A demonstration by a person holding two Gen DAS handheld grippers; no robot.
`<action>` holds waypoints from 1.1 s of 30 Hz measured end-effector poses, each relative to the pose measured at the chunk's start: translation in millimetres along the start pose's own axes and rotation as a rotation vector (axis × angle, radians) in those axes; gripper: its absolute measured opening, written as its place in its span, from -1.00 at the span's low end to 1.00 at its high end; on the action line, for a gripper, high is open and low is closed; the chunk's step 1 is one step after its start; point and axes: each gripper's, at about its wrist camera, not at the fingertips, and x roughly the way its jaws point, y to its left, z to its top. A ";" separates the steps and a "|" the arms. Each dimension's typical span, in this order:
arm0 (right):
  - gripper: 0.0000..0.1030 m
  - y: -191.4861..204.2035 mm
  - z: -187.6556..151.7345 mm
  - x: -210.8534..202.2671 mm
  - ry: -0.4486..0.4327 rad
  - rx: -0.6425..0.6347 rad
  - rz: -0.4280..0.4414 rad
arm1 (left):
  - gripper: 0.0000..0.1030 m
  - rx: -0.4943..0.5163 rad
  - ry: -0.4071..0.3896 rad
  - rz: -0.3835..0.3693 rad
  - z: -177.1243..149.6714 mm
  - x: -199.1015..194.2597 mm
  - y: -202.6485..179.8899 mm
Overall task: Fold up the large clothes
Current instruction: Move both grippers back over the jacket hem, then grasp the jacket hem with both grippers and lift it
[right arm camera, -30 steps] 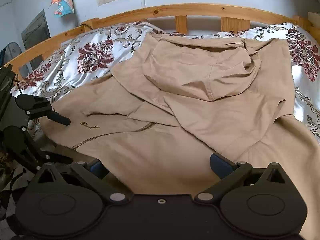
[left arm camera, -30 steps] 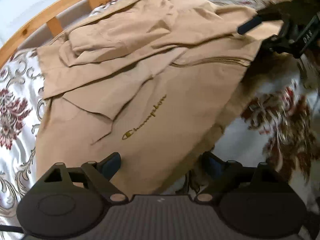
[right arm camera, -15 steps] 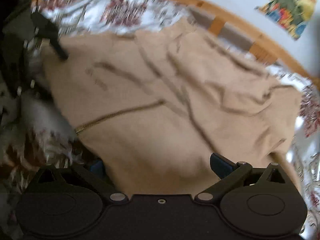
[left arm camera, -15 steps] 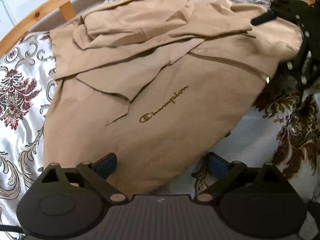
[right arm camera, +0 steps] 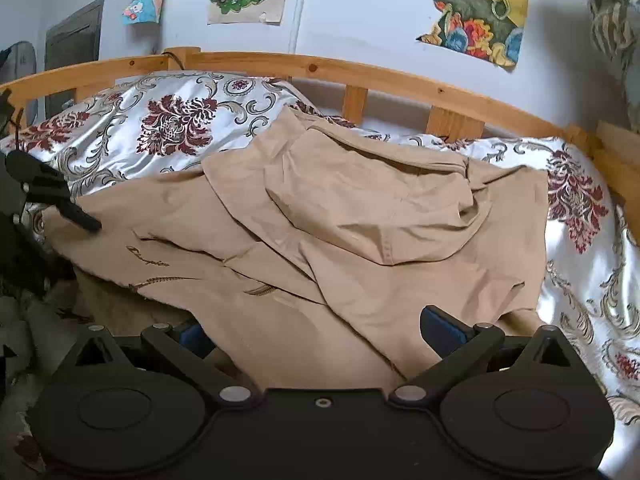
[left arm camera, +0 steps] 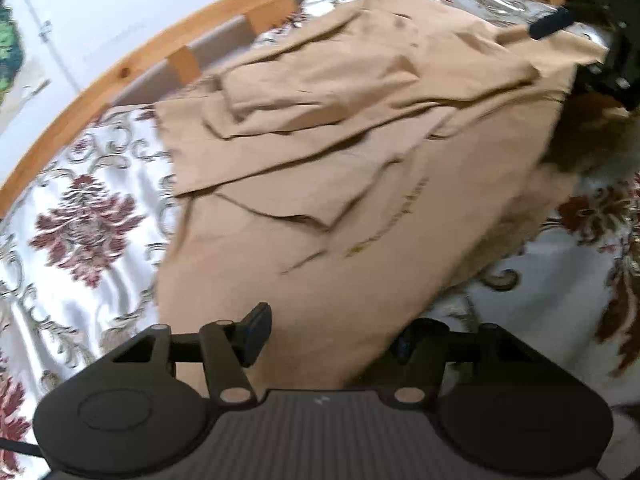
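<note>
A home bedroom: a bed with a pale, glossy floral-patterned bedspread sits inside a light wooden slatted frame against a white wall. Colourful cartoon posters hang unframed on the wall above the bed's far edge, and a tan hooded jacket lies spread across the bedspread.

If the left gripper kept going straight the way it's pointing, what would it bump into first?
Most likely the tan zip-up hooded jacket spread on the flowery satin bedspread. The left gripper points down at its near hem, which already lies between the closing jaws. Depth is hard to judge here.
</note>
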 end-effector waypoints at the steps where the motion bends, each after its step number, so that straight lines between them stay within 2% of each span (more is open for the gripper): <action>1: 0.99 2.3 -0.8 0.7 0.006 -0.019 0.002 | 0.21 -0.005 -0.001 0.007 -2.0 -0.4 3.6; 3: 0.99 9.2 -2.4 1.1 0.023 -0.064 0.011 | 0.01 -0.032 -0.015 0.011 -4.2 -3.1 9.4; 5: 0.99 15.0 -3.0 0.3 0.039 -0.094 0.048 | -0.54 -0.084 -0.033 -0.026 -1.7 -7.4 14.2; 6: 0.99 17.5 -3.1 -1.5 0.039 -0.101 0.084 | -0.62 -0.105 -0.044 -0.049 1.3 -9.5 15.5; 8: 0.99 25.2 -1.9 -5.2 0.036 -0.118 0.173 | -0.76 -0.112 -0.066 -0.047 7.9 -14.2 14.4; 10: 0.99 36.2 -2.4 -5.8 0.040 -0.162 0.217 | -0.77 -0.107 -0.086 -0.052 14.6 -18.3 15.0; 11: 0.99 42.8 -3.7 -4.1 0.051 -0.202 0.201 | -0.78 -0.115 -0.096 -0.056 18.2 -20.3 17.3; 13: 0.98 50.6 -8.4 3.1 0.097 -0.267 0.145 | -0.77 -0.135 -0.109 -0.059 22.5 -22.5 20.5; 15: 0.95 50.7 -13.8 9.7 0.143 -0.275 0.096 | -0.77 -0.143 -0.115 -0.060 24.0 -23.9 21.2; 16: 0.90 47.5 -14.5 10.9 0.160 -0.267 0.070 | -0.77 -0.141 -0.114 -0.052 23.2 -24.5 19.4; 17: 0.82 44.2 -14.1 11.3 0.181 -0.273 0.011 | -0.77 -0.140 -0.111 -0.043 21.6 -24.4 18.7; 18: 0.64 41.8 -15.6 10.5 0.201 -0.293 -0.049 | -0.77 -0.147 -0.107 -0.039 19.8 -24.6 19.5; 19: 0.60 38.2 -16.2 7.6 0.215 -0.307 -0.091 | -0.77 -0.163 -0.105 -0.041 18.3 -24.8 21.4; 20: 0.60 32.4 -15.8 0.8 0.206 -0.288 -0.080 | -0.78 -0.182 -0.105 -0.048 17.2 -24.9 23.9; 21: 0.61 27.3 -13.8 -6.6 0.187 -0.242 -0.030 | -0.78 -0.195 -0.104 -0.053 17.2 -24.6 26.1; 23: 0.77 21.1 -9.9 -21.6 0.130 -0.134 0.123 | -0.79 -0.206 -0.104 -0.061 19.7 -23.8 28.4; 25: 0.95 30.4 -6.6 -27.5 0.088 -0.158 0.208 | -0.80 -0.222 -0.107 -0.063 23.9 -23.8 29.3; 26: 0.96 39.4 -7.5 -24.8 0.093 -0.213 0.202 | -0.80 -0.241 -0.110 -0.066 26.7 -24.1 31.6; 28: 0.90 55.7 -15.3 -8.3 0.168 -0.314 0.133 | -0.81 -0.276 -0.120 -0.071 30.8 -25.3 36.1; 30: 0.79 58.4 -26.1 10.7 0.257 -0.360 0.035 | -0.81 -0.291 -0.131 -0.070 32.4 -26.8 39.0; 32: 0.80 45.2 -23.8 12.6 0.257 -0.306 -0.063 | -0.80 -0.266 -0.132 -0.056 30.7 -27.3 36.1; 33: 0.72 40.3 -21.5 10.5 0.251 -0.305 -0.145 | -0.80 -0.244 -0.127 -0.049 28.6 -26.8 32.7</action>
